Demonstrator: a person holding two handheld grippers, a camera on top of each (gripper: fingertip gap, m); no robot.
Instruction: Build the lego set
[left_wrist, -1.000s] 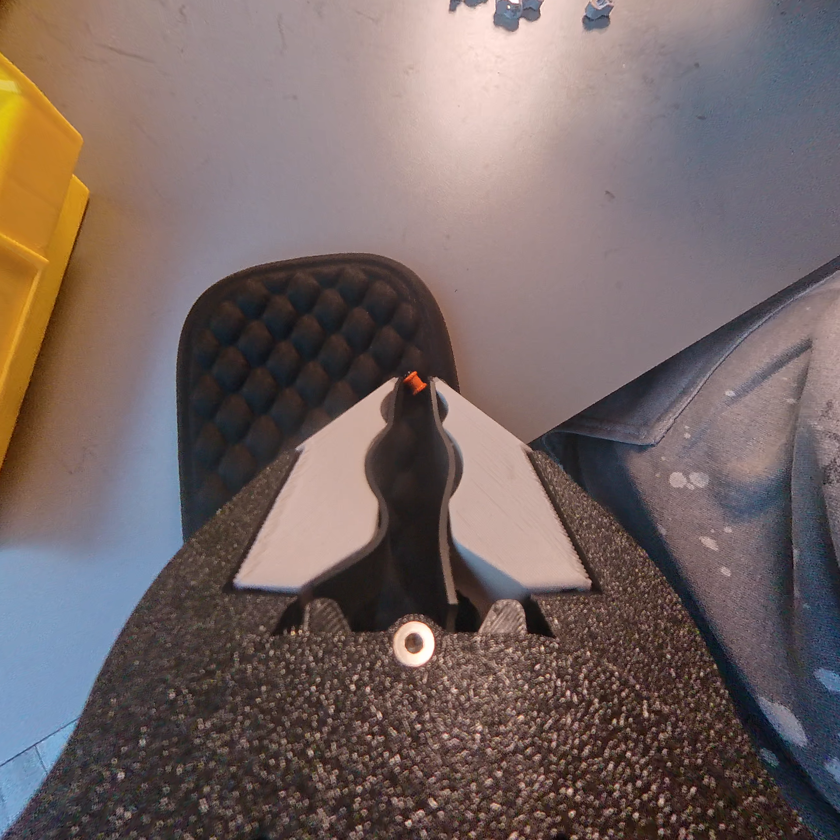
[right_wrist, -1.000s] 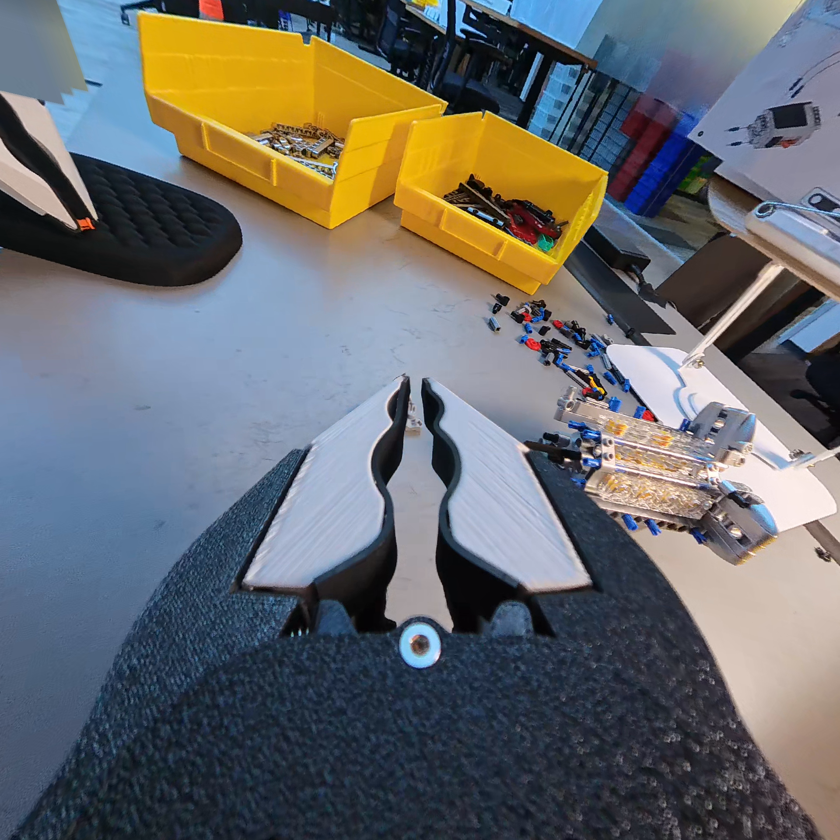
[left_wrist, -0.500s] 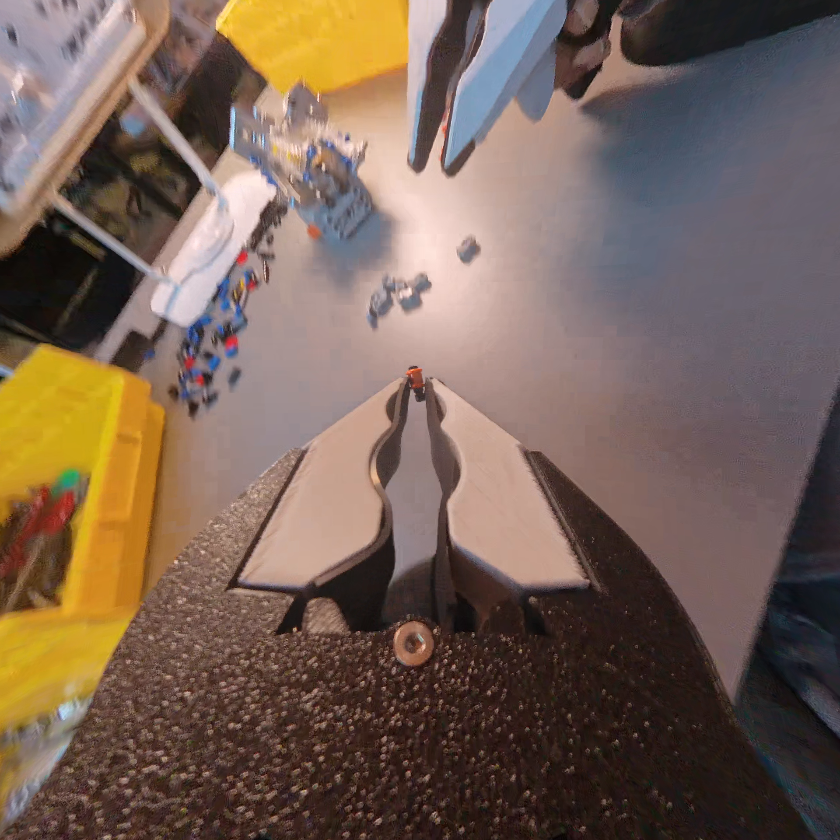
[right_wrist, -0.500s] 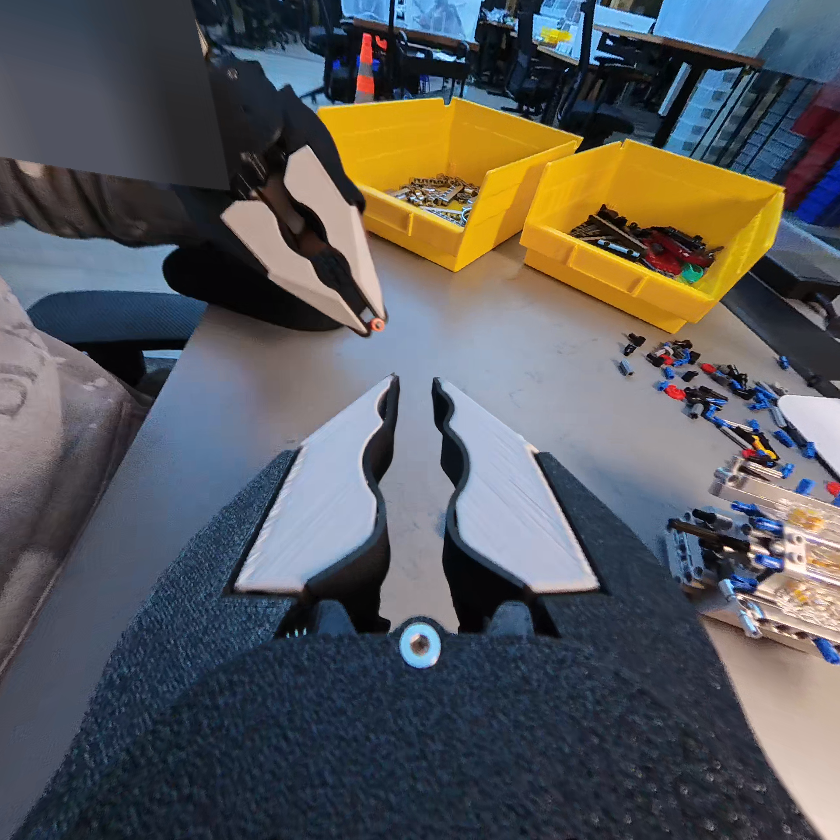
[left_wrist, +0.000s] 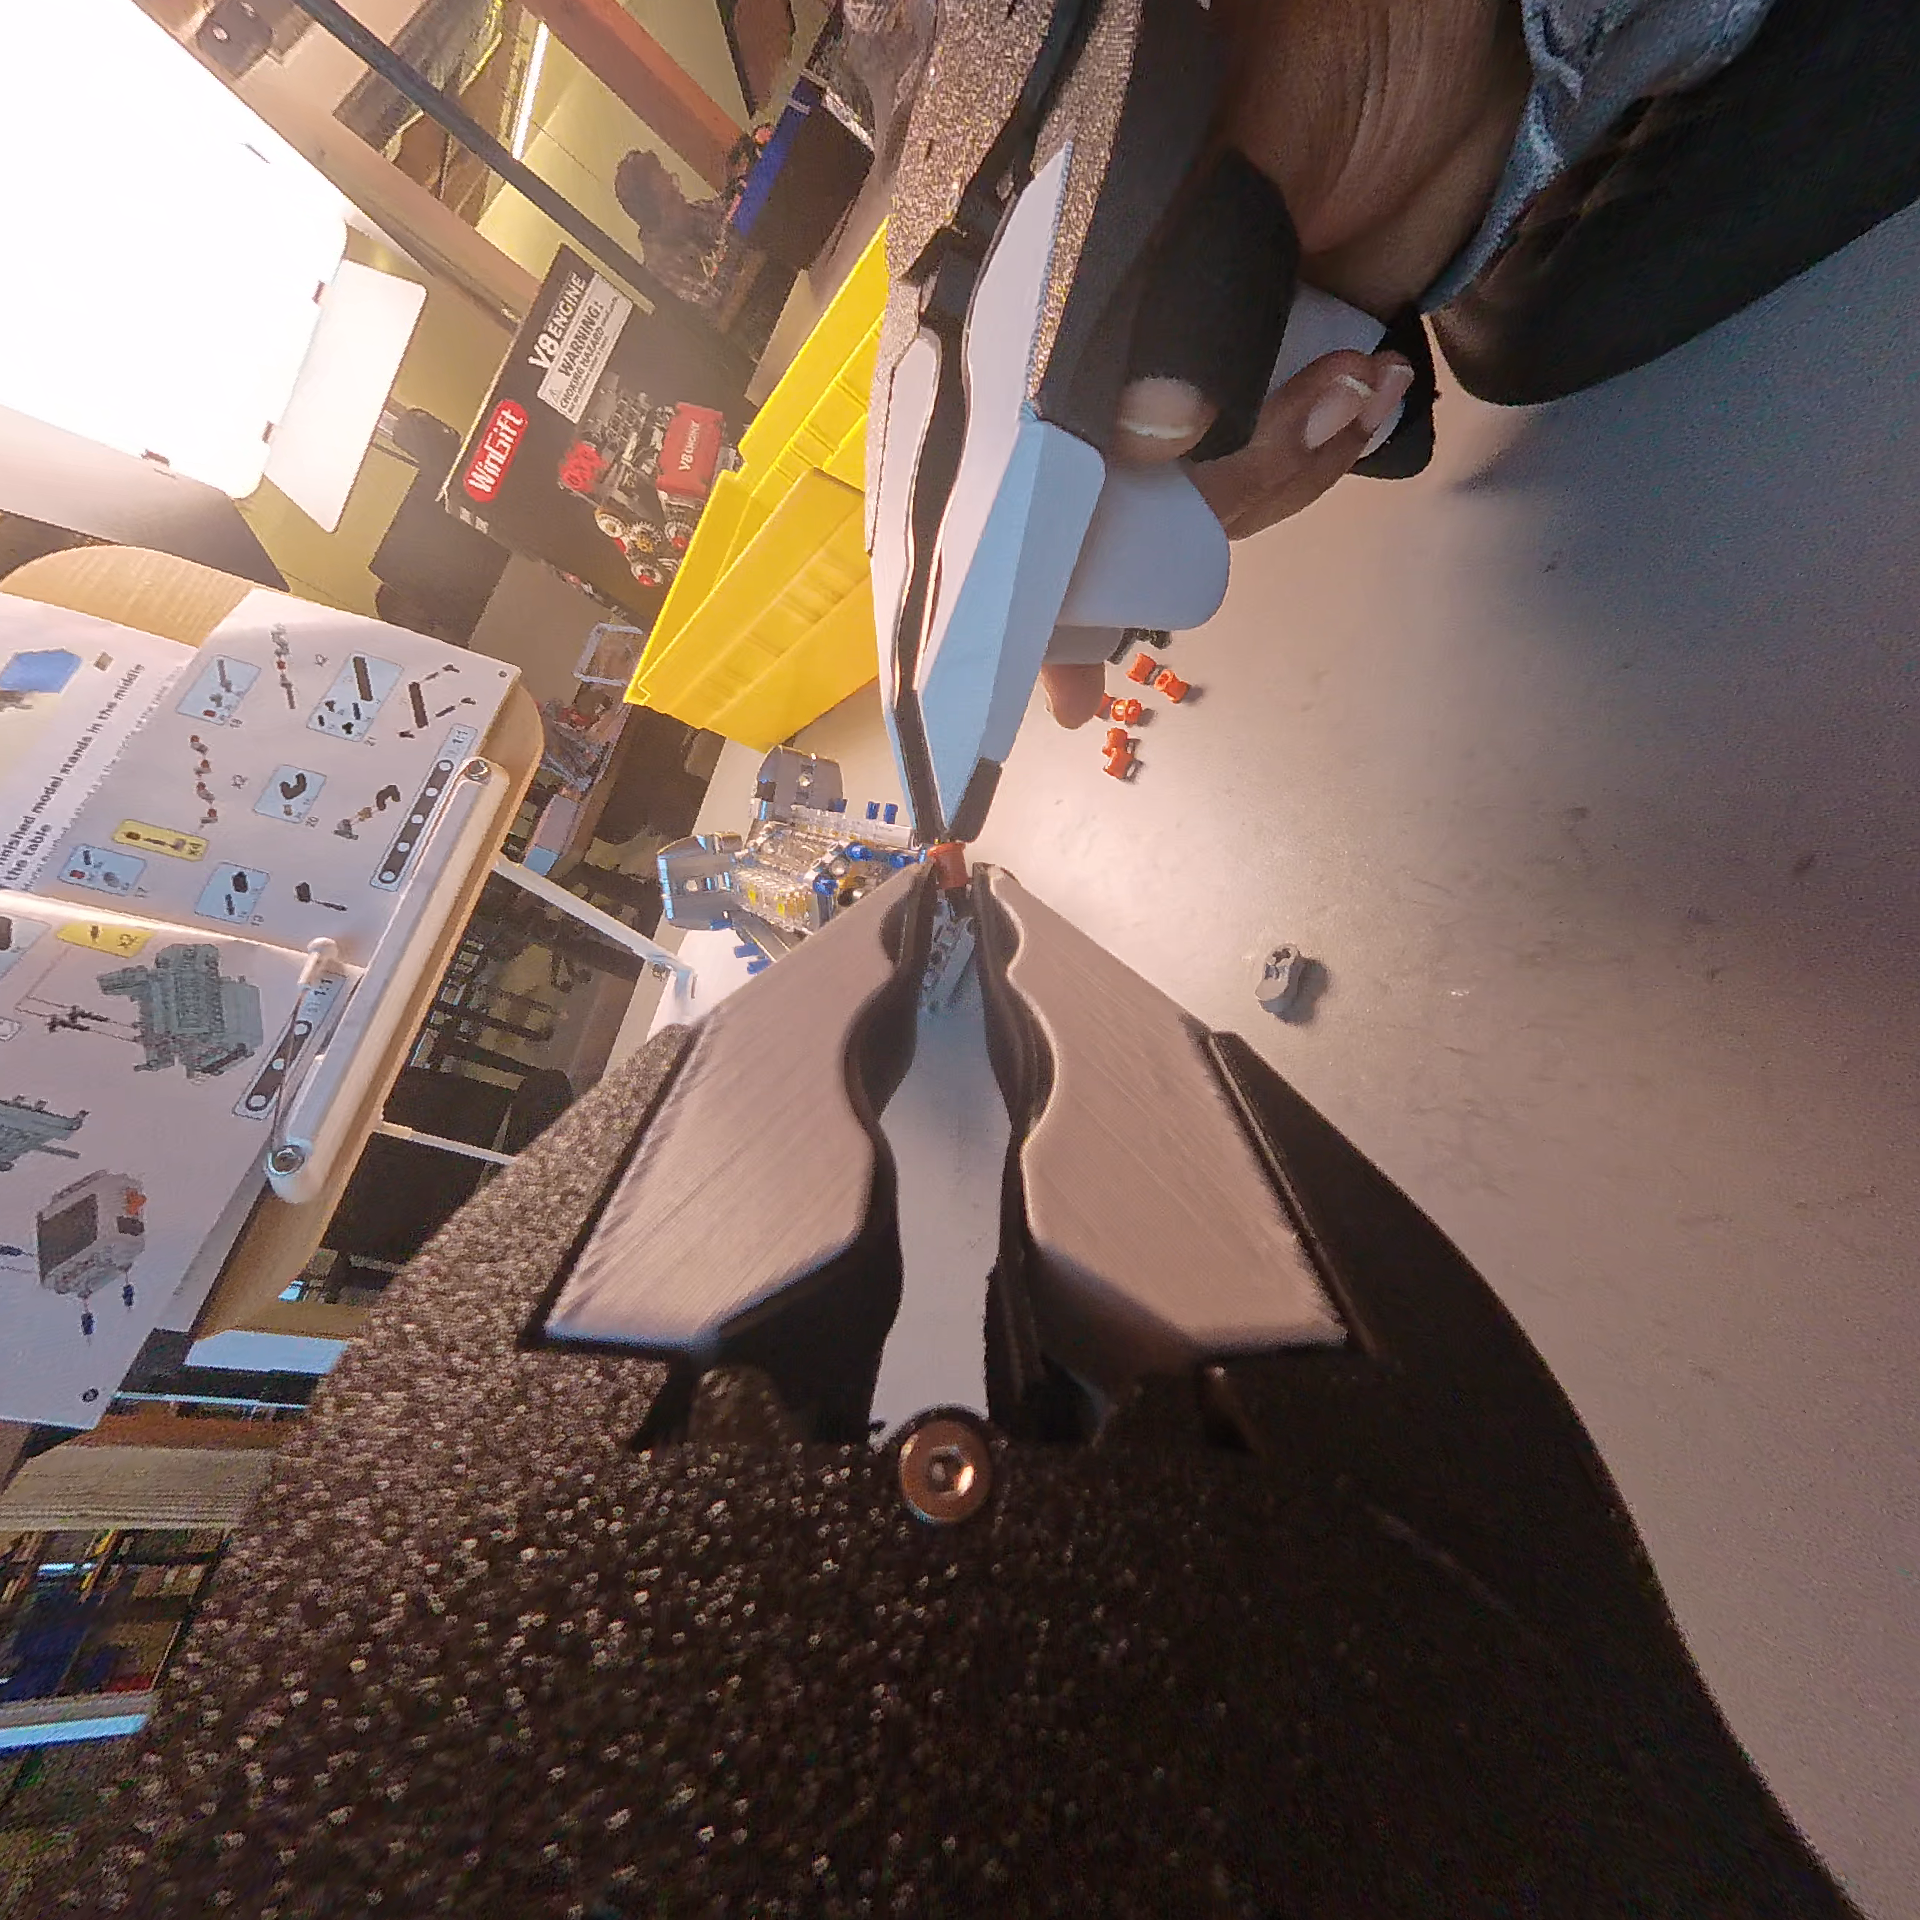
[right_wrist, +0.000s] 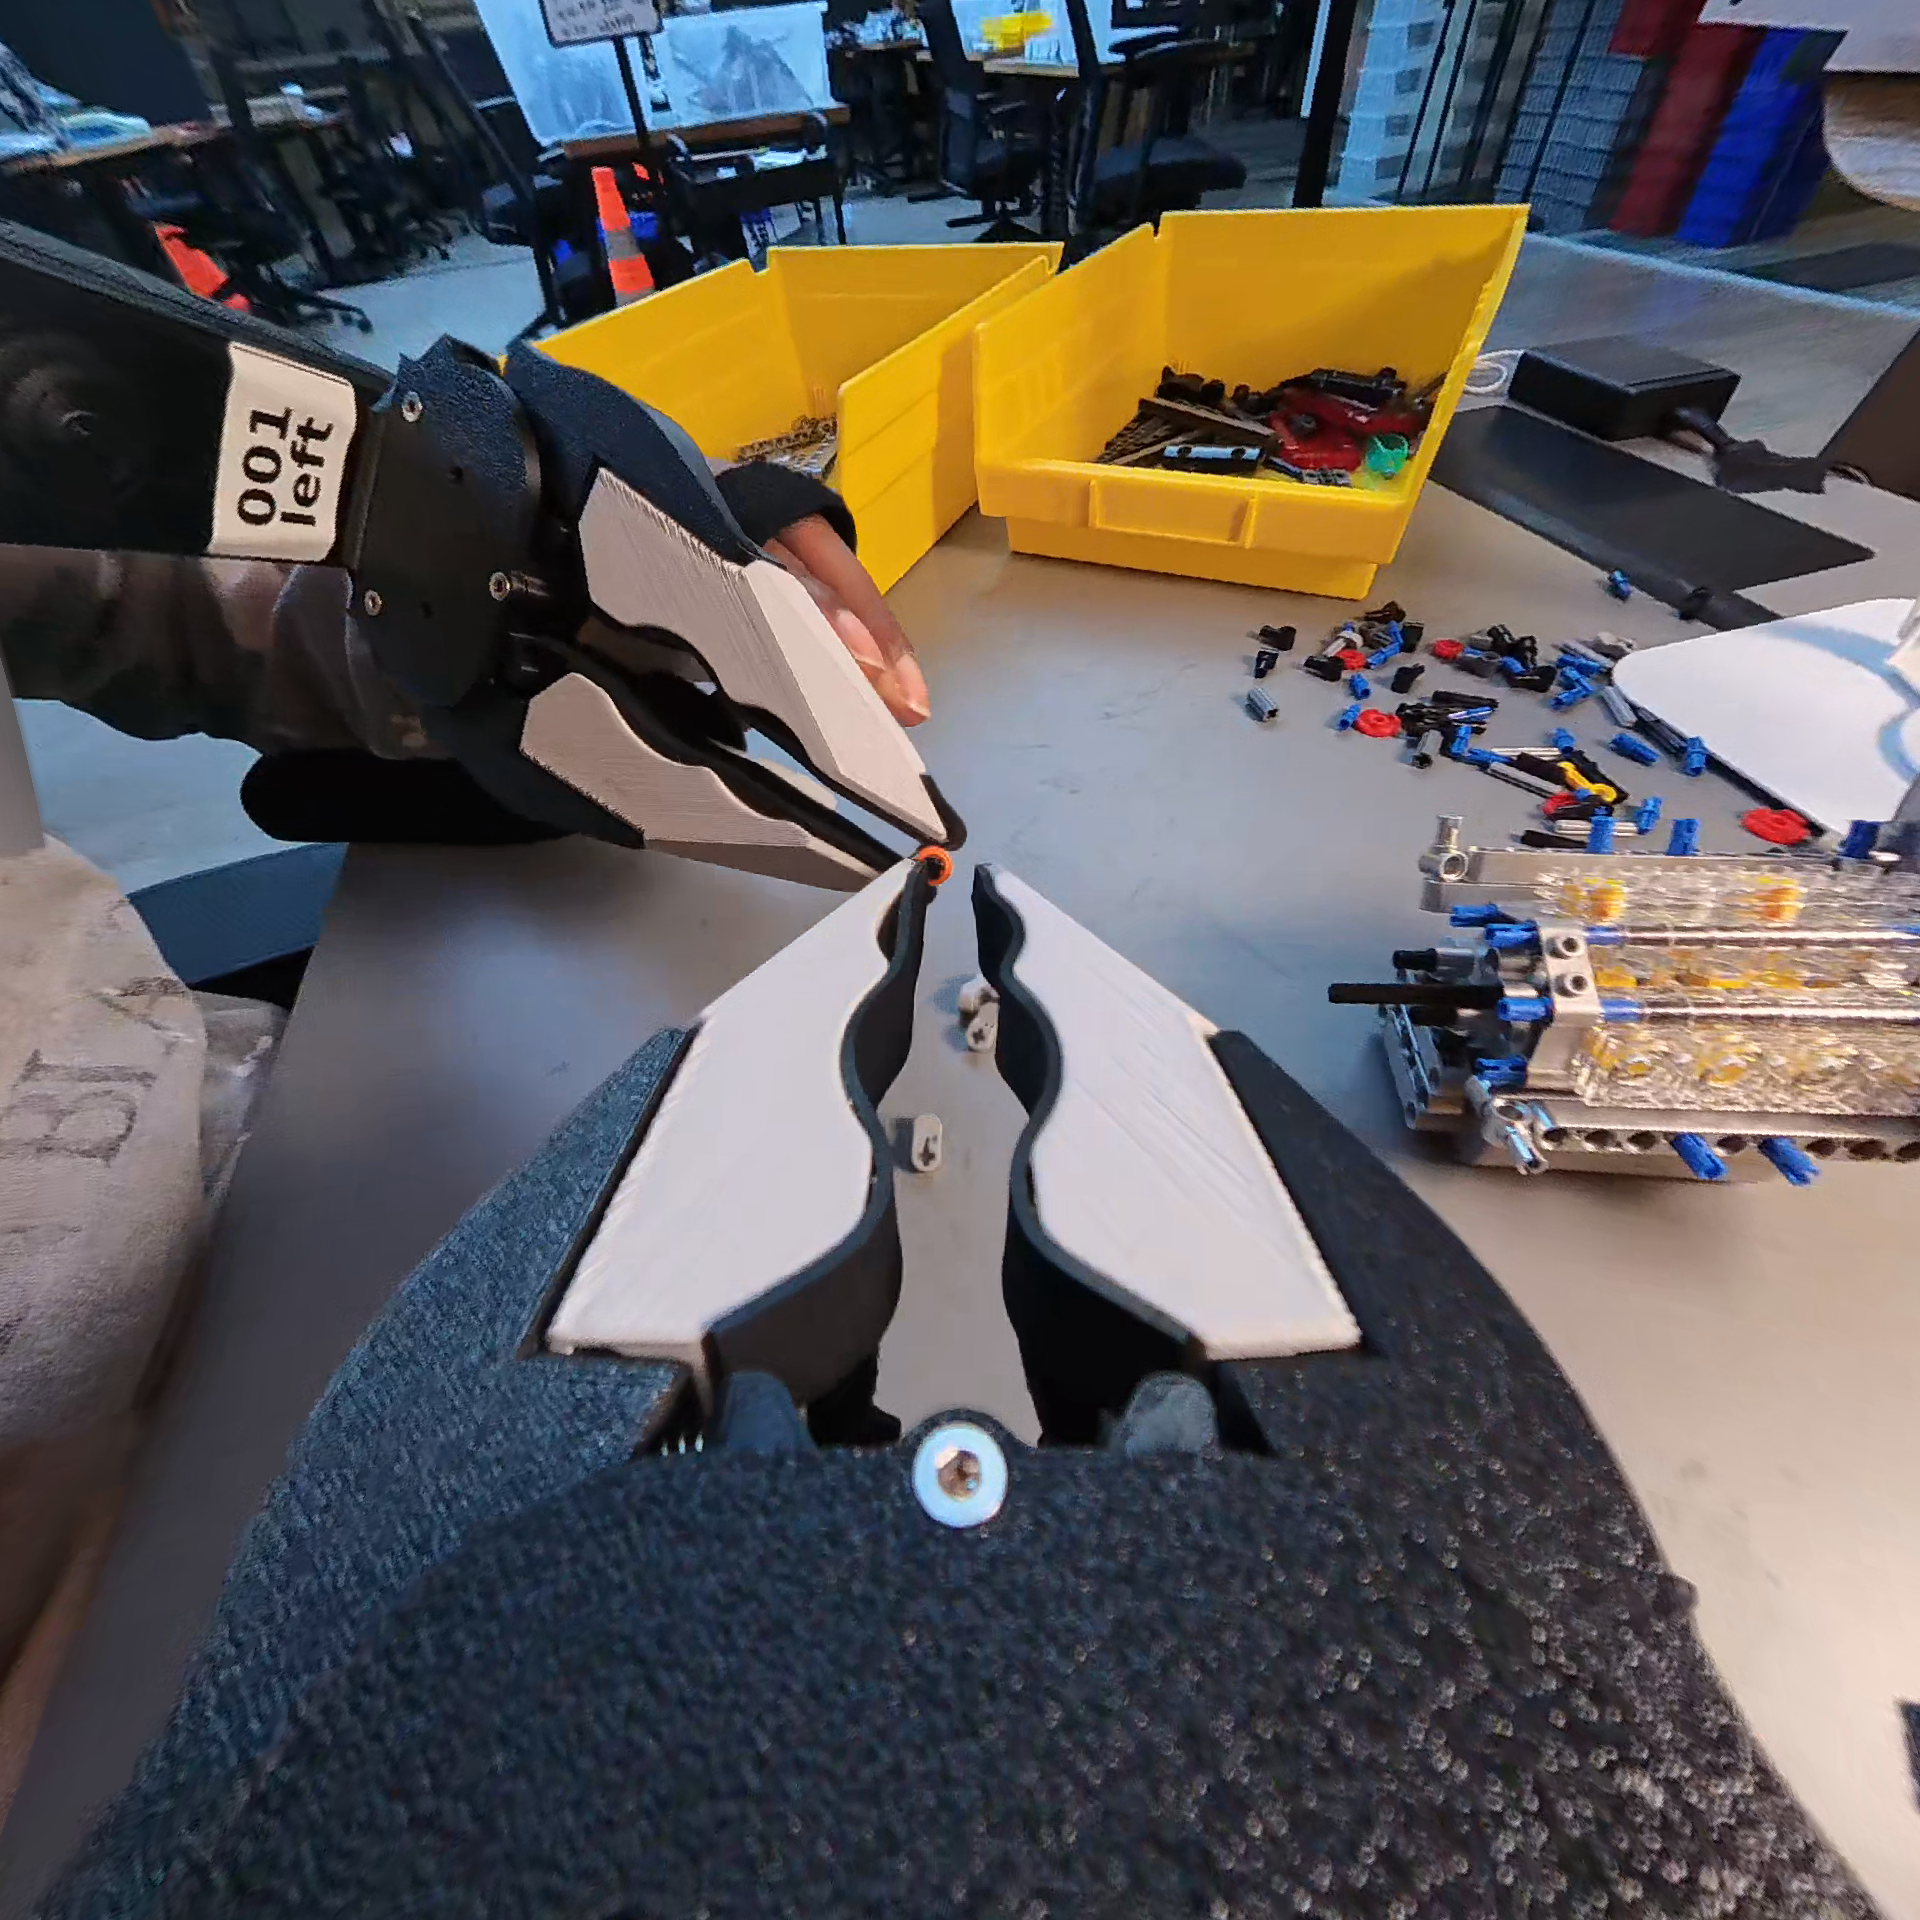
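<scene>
1. L gripper – jaws pinched on a small orange peg right at the tips; peg sticks out past them.
2. R gripper – jaws apart w/ a narrow gap, holding nothing. Its left tip sits just beside the orange peg; contact can't be told.
3. The two grippers meet tip to tip above the grey table, L one coming in from the left side of the R wrist view.
4. Under the R gripper's gap: two small grey connectors lying on the table, apart from each other.
5. Right of the orange peg in the R view – part-built engine model, grey/clear w/ blue pins, on the table.
6. Beyond the peg: scatter of small loose parts, then two yellow bins side by side, both w/ parts inside.
7. L view: a few more orange pieces on the table near the R gripper; instruction sheets on a stand, well left of the peg.
</scene>
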